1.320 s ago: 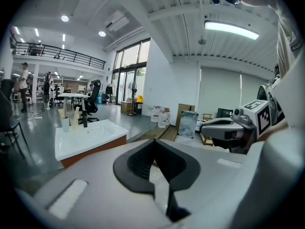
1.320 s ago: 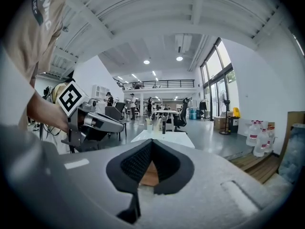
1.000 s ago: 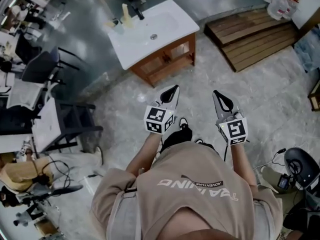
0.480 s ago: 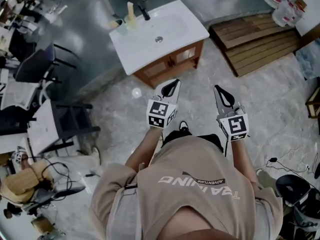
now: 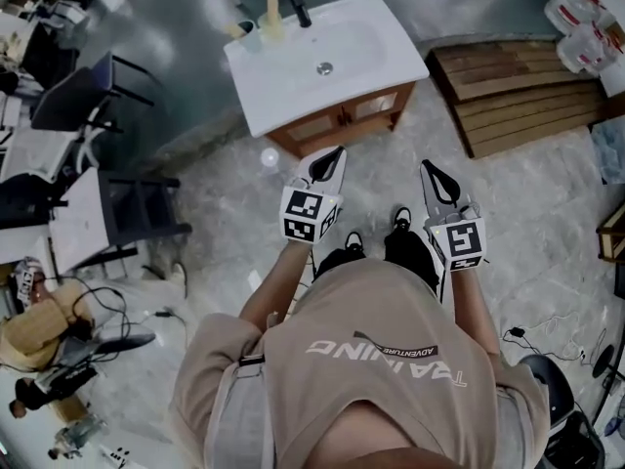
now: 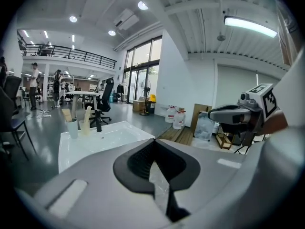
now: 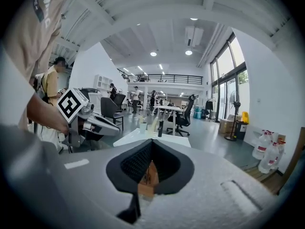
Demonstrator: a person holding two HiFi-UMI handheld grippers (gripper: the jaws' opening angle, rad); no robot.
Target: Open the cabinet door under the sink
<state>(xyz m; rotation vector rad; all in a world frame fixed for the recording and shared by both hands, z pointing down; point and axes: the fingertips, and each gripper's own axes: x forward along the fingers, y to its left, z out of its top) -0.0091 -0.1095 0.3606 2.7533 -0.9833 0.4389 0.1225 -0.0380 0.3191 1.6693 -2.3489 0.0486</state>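
Wooden cabinet doors (image 5: 342, 117) under the white sink (image 5: 293, 81) stand closed.

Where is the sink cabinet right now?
In the head view, the wooden cabinet sits top centre under the white sink, left of the wooden platform.

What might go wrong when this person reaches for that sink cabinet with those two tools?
The left hand-held gripper and the right hand-held gripper are both shut, so either may just knock the cabinet doors unless it opens first. The sink overhangs those doors, so a high approach might strike its rim. A hard bump could also topple the cup at the sink's back edge.
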